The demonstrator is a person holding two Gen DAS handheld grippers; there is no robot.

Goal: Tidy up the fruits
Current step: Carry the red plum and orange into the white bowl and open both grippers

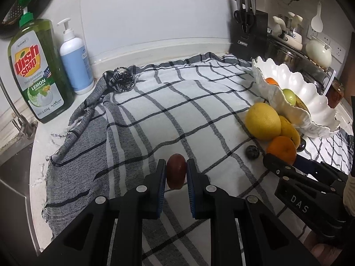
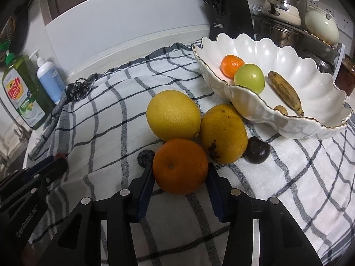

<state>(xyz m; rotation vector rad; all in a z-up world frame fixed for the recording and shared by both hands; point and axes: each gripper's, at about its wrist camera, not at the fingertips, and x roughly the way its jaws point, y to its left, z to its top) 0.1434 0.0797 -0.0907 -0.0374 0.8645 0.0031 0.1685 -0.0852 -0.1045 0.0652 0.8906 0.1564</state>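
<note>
- Left wrist view: my left claw (image 1: 176, 173) is clenched on a red plum (image 1: 176, 171) over the checked cloth (image 1: 155, 115) covering the tabletop (image 1: 40, 155); dish soap bottle (image 1: 37, 71) far ahead-left, sink (image 1: 13, 177) left, knife block (image 1: 248, 33) ahead-right.
- Right wrist view: my right claw (image 2: 180, 173) grips an orange (image 2: 180, 166) resting on the cloth; grapefruit (image 2: 173, 115) and mango (image 2: 223, 133) touch it just ahead.
- Only this view shows inside the scalloped bowl (image 2: 288, 124): tangerine (image 2: 231, 65), green apple (image 2: 249, 78), banana (image 2: 285, 92).

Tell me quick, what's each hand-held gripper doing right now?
Left hand-held gripper: closed on the small dark red round fruit.
Right hand-held gripper: closed on the large round orange.
</note>
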